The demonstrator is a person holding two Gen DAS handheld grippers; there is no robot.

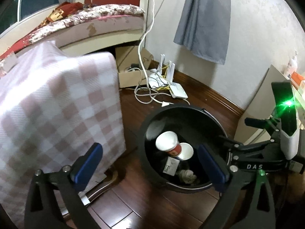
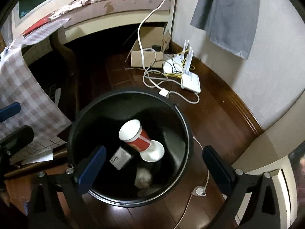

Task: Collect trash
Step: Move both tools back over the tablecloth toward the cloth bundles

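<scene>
Both the left gripper [image 1: 150,164] and the right gripper [image 2: 154,164] are held wide apart with nothing between their fingers. Below them, a red paper cup [image 2: 136,136], a white cup [image 2: 154,152], a small box [image 2: 120,157] and crumpled paper [image 2: 143,177] are seen lying inside the black bin [image 2: 85,114] on the wooden floor [image 2: 209,114].

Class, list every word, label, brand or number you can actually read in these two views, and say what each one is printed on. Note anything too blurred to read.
"DAS" – white letters on the black frame of the right tool, seen from the left wrist view.
Red cup in the black bin: white marks on the red band, too blurred to read.
Small box in the bin: dark print, too small to read.
White bottle on the far right: label unreadable.
</scene>
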